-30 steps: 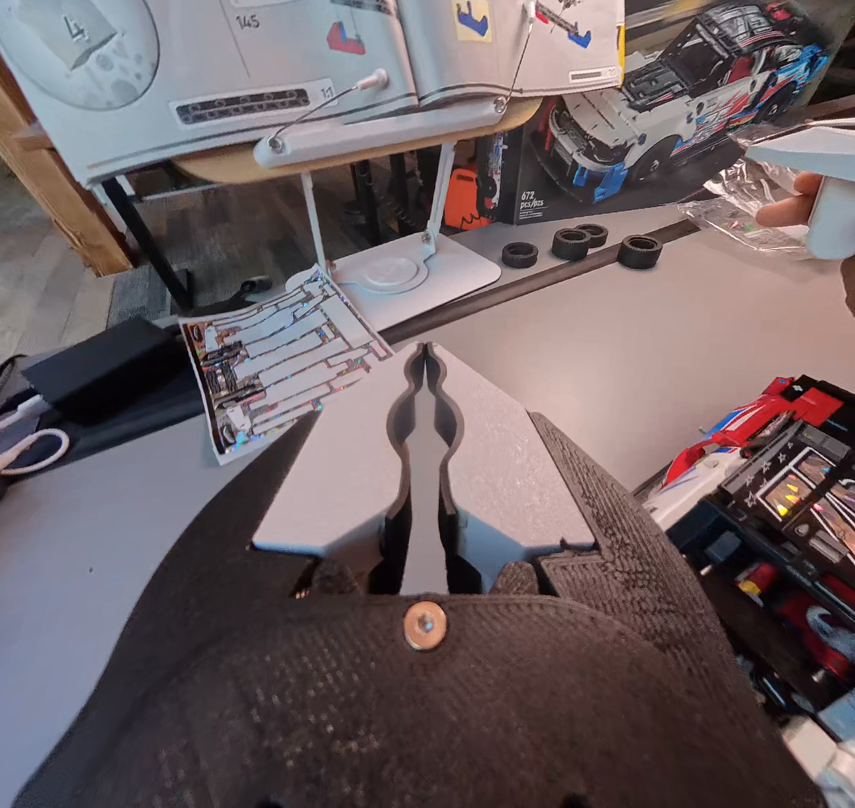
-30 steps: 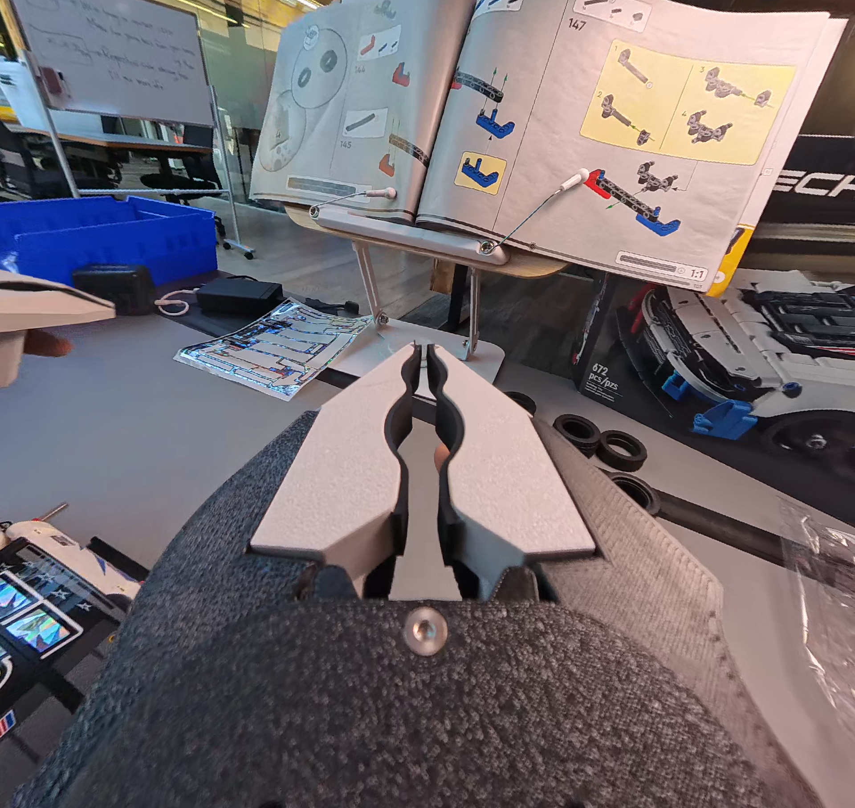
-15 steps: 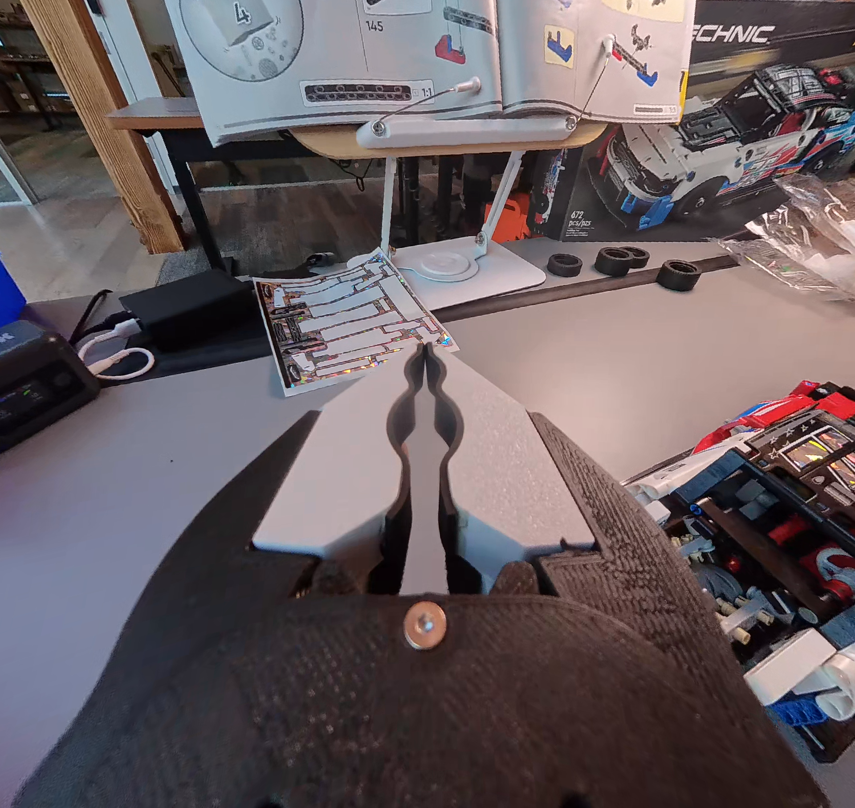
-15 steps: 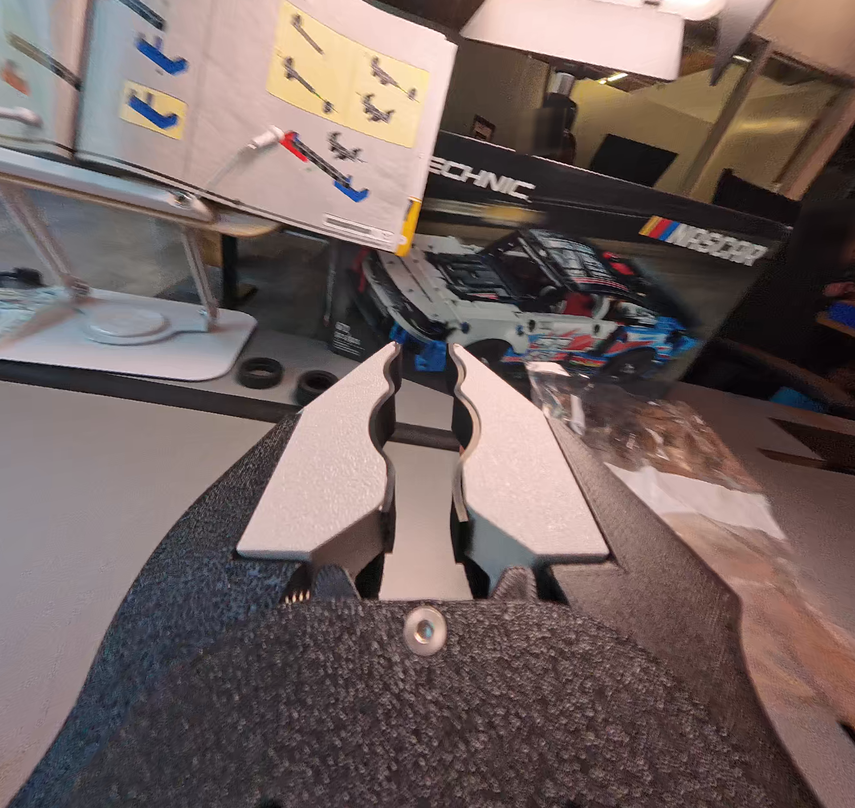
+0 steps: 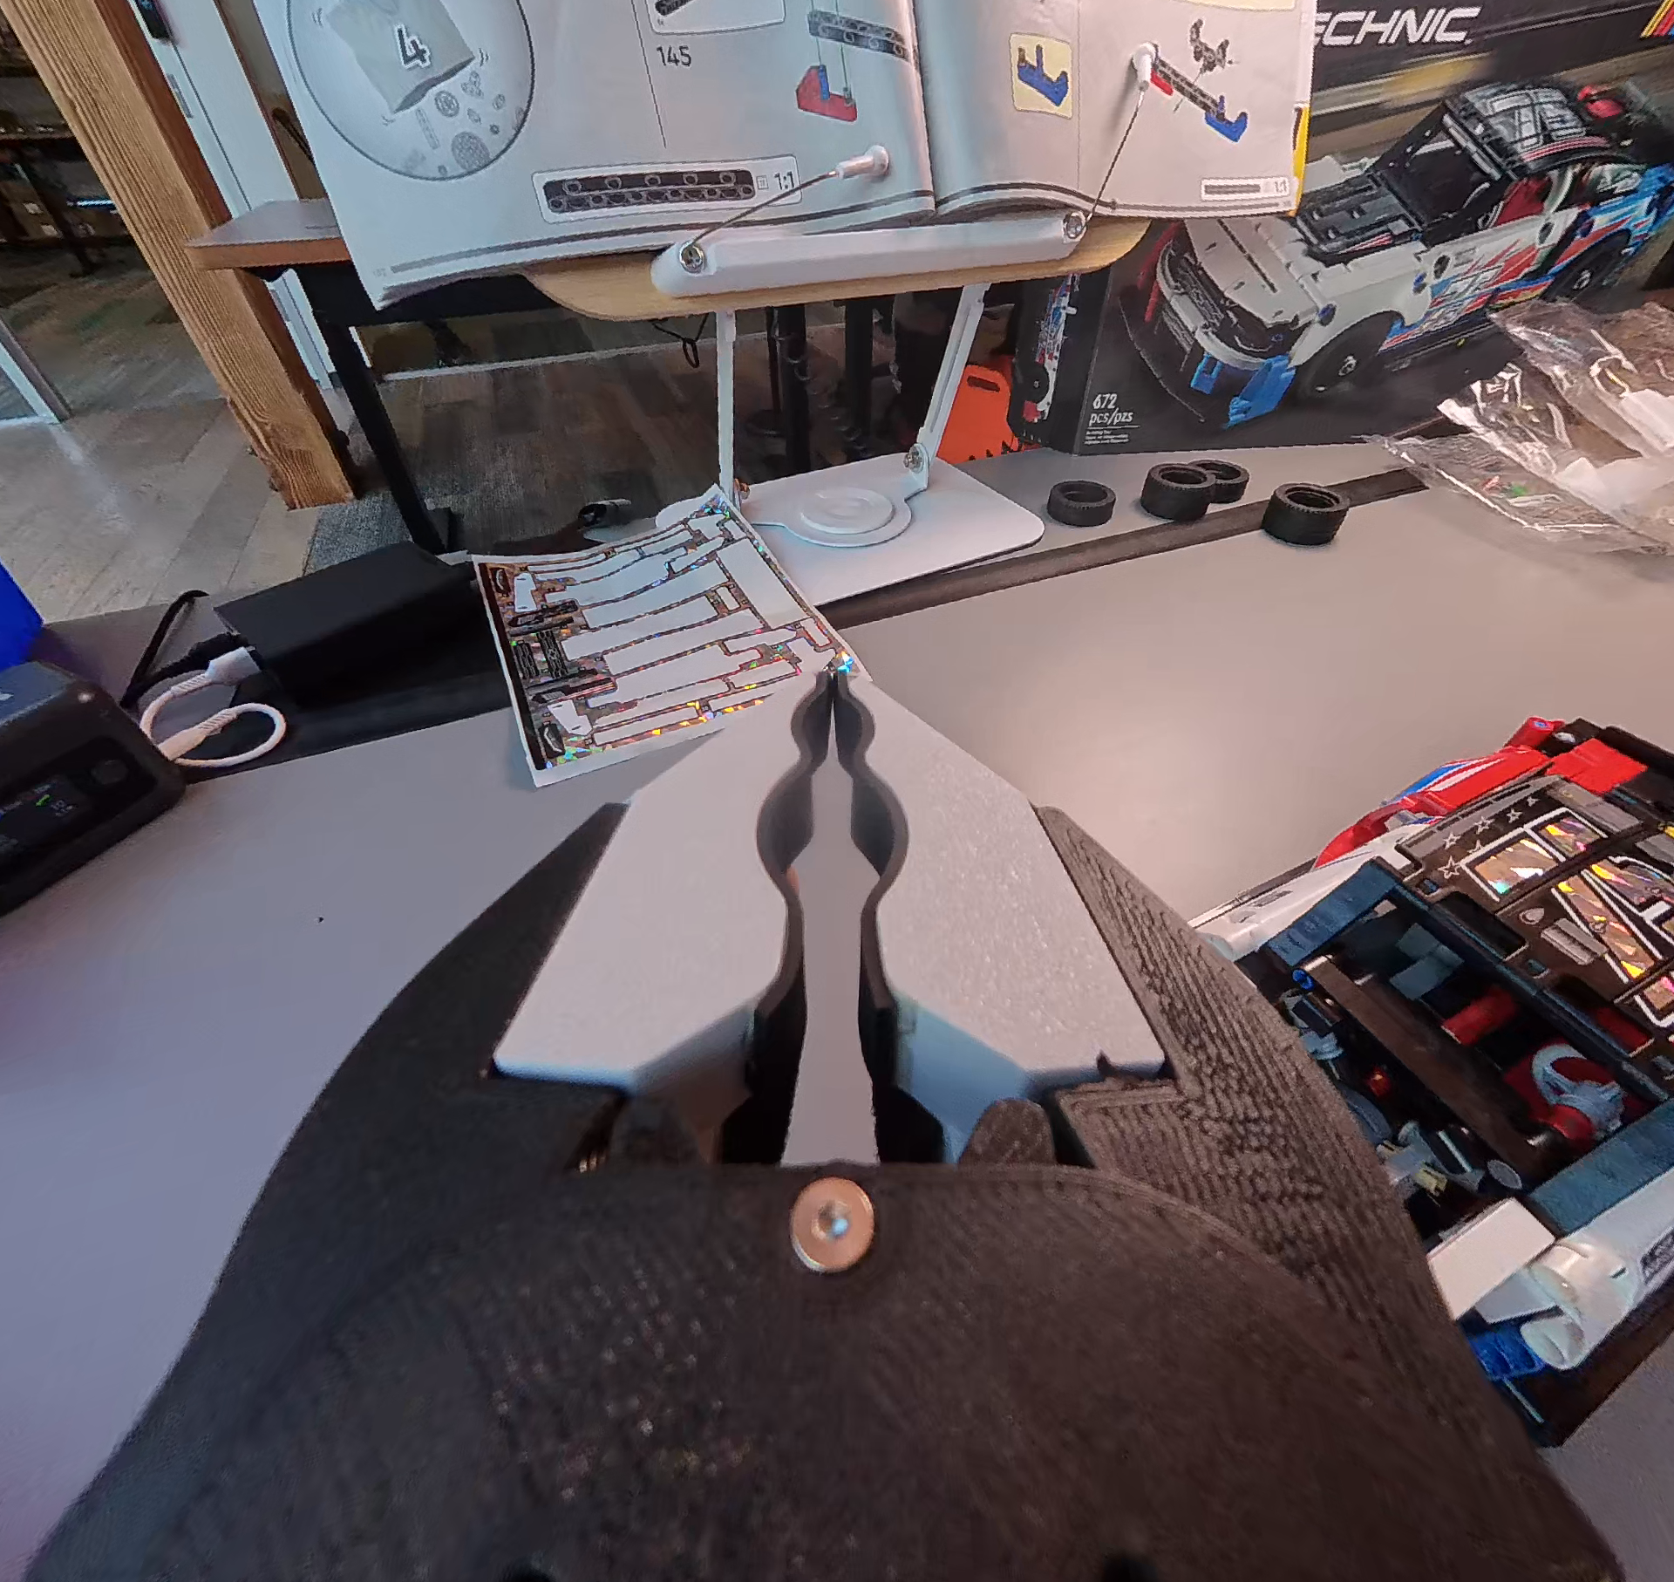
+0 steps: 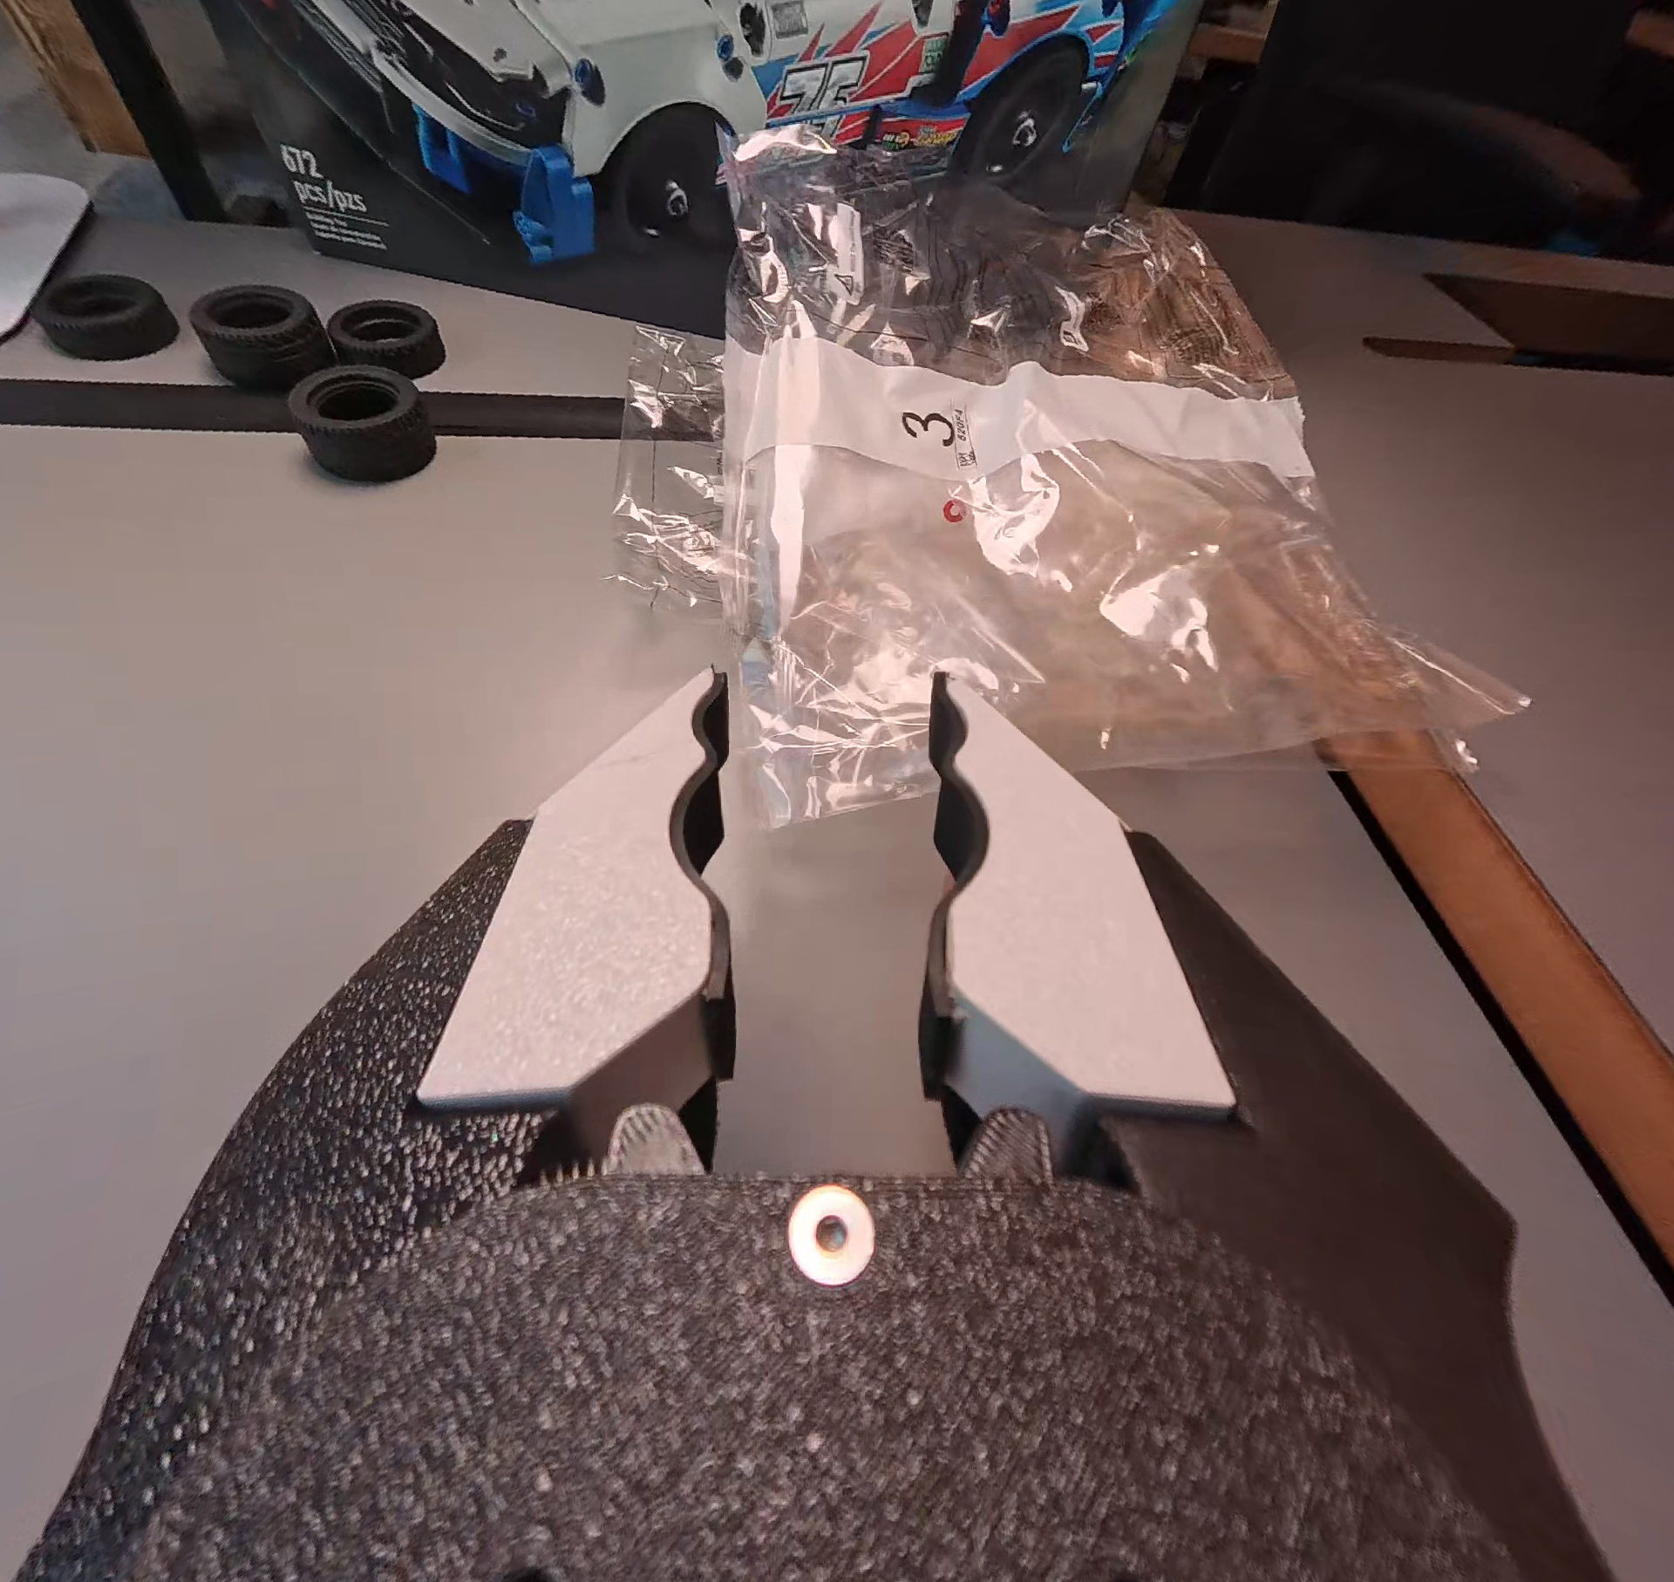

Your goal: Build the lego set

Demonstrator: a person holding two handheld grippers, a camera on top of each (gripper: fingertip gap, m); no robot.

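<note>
Two grippers are kept apart: the right gripper [image 6: 829, 687], jaws spread wide, is aimed at the clear parts bag [image 6: 1024, 487] presumably for grasping, while the left gripper [image 5: 832, 678], jaws closed and empty, is held beside the half-built car [image 5: 1486, 950].

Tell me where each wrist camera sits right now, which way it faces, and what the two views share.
Left wrist view: on the left hand-held gripper, level over the grey table, facing the instruction booklet on its stand and the sticker sheet; its closed fingers and black mount show.
Right wrist view: on the right hand-held gripper, tilted down at the clear plastic bags; its open fingers and mount show.
Shared: the black tires, the set box, the bags.
</note>
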